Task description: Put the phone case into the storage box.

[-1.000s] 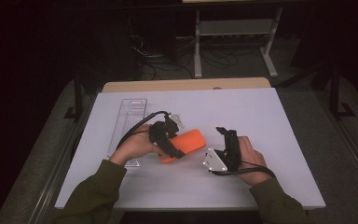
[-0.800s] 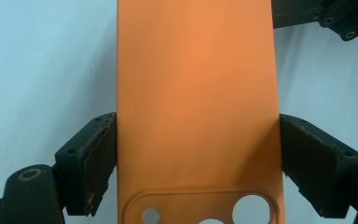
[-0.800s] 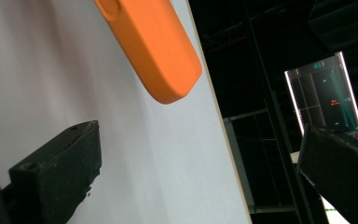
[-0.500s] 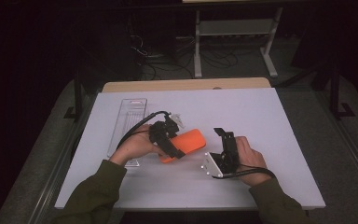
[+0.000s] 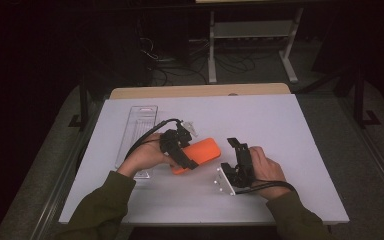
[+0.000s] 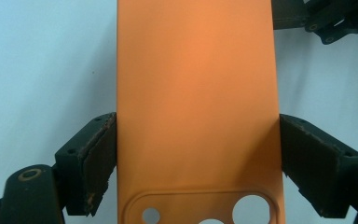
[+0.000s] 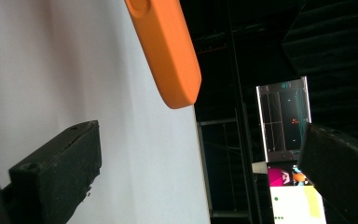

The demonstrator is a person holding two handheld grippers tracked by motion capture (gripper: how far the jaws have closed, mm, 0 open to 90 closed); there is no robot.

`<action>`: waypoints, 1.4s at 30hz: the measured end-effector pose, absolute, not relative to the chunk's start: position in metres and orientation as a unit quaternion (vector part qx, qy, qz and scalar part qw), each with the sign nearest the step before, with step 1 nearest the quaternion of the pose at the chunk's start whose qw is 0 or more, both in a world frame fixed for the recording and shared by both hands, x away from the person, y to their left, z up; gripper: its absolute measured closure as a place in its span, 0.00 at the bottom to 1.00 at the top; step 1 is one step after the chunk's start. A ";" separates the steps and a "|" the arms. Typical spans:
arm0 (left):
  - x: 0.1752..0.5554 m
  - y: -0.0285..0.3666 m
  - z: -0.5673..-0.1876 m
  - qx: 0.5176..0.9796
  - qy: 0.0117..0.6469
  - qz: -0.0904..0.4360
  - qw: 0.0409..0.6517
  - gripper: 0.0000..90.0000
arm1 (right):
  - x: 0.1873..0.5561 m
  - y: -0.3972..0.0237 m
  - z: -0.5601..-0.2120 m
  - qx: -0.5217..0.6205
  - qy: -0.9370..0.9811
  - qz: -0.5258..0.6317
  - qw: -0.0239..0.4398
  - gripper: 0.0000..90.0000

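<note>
An orange phone case (image 5: 203,151) lies flat just above the white table, its camera cut-out toward my left hand. My left gripper (image 5: 184,159) is shut on it, and in the left gripper view the case (image 6: 198,93) sits squeezed between both pads (image 6: 99,158). My right gripper (image 5: 231,156) rests on its side to the right of the case, jaws open with nothing between them. In the right gripper view the case's rounded far end (image 7: 168,56) hangs ahead of the open right gripper (image 7: 200,158), apart from it.
A clear plastic tray (image 5: 137,132) lies on the white table top (image 5: 290,125) to the left of my left hand. A wooden table edge (image 5: 200,90) runs behind it. A metal rack (image 5: 252,35) and cables stand on the dark floor beyond.
The right gripper has shifted slightly left and toward the near edge. The left gripper and the orange case have kept still.
</note>
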State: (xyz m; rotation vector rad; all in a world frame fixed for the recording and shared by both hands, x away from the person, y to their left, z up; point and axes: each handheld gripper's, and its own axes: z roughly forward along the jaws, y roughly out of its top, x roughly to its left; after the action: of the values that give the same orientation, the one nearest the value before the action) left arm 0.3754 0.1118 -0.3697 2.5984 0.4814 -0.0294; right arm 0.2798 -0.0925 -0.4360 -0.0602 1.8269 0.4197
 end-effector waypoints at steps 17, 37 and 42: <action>0.373 0.107 -0.368 0.952 0.181 -0.008 0.246 0.17 | 0.275 -0.082 -0.441 -0.061 0.775 0.171 0.606 0.00; 0.378 0.094 -0.363 0.953 0.183 -0.010 0.240 0.17 | 0.282 -0.064 -0.438 -0.101 0.763 0.170 0.616 0.00; 0.377 0.090 -0.364 0.955 0.176 -0.010 0.237 0.17 | 0.279 -0.061 -0.439 -0.108 0.758 0.168 0.620 0.00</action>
State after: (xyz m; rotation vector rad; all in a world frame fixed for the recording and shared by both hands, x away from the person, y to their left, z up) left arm 0.3769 0.0899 -0.3642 2.6187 0.4834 -0.0279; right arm 0.2788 -0.0615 -0.4389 -0.2483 1.7436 0.3859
